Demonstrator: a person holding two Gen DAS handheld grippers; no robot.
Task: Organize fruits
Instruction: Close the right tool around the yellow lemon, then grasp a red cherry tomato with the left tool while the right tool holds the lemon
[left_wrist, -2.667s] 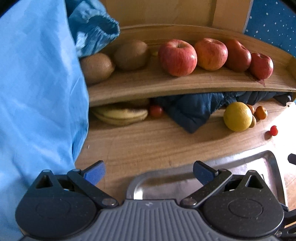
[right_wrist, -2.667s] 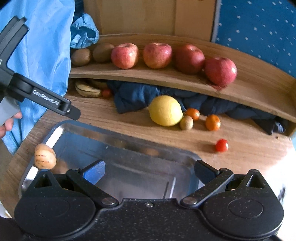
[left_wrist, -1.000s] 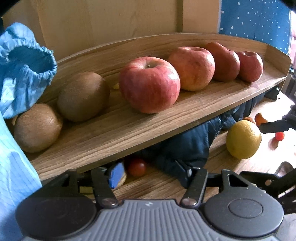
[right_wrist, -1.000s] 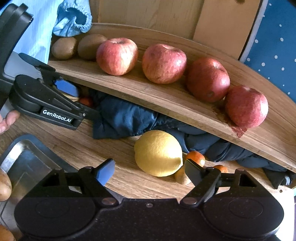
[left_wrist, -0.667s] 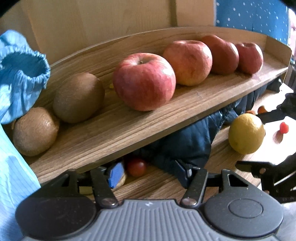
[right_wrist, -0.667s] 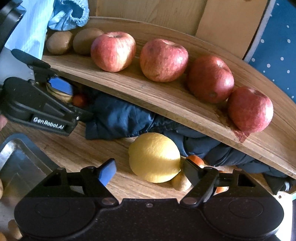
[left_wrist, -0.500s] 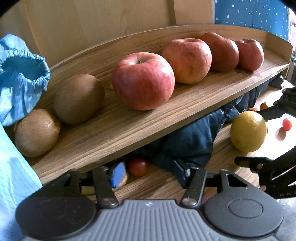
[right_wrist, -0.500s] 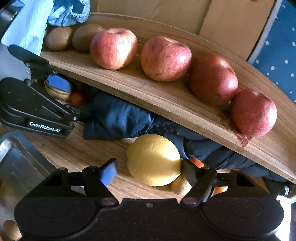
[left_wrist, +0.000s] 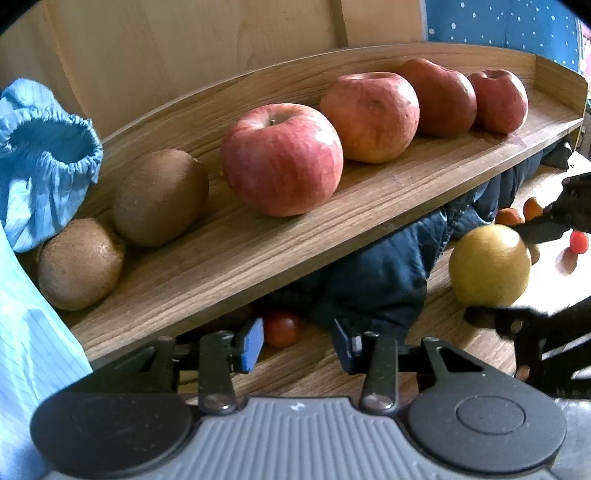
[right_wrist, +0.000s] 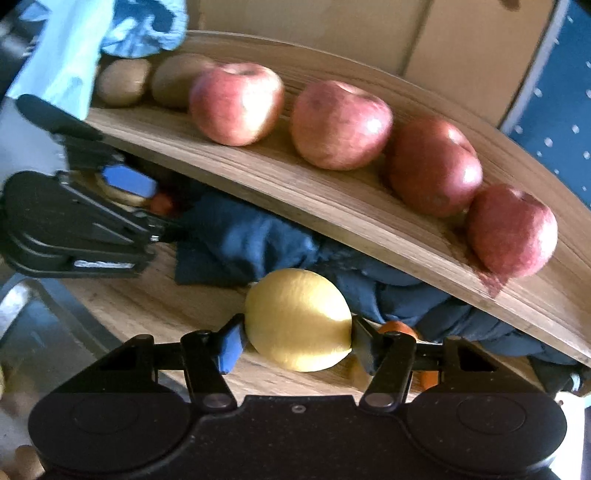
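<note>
On the table lies a yellow lemon (right_wrist: 299, 319), and my right gripper (right_wrist: 297, 347) is shut on it, both pads pressed to its sides. The lemon (left_wrist: 487, 266) shows again in the left wrist view with the black fingers above and below it. My left gripper (left_wrist: 297, 343) reaches under the wooden shelf (left_wrist: 332, 236); it is open, narrowed around a red cherry tomato (left_wrist: 282, 328), with a gap at the right pad. Several red apples (left_wrist: 282, 158) and two kiwis (left_wrist: 159, 195) stand in a row on the shelf.
A dark blue cloth (left_wrist: 373, 277) is bunched under the shelf. Small orange fruits (left_wrist: 509, 216) and another cherry tomato (left_wrist: 578, 242) lie to the right of the lemon. A metal tray (right_wrist: 22, 321) sits at the near left. A light blue sleeve (left_wrist: 40, 155) hangs at the left.
My right gripper has moved in and shut on the lemon. My left gripper's fingers have drawn closer together around the cherry tomato under the shelf.
</note>
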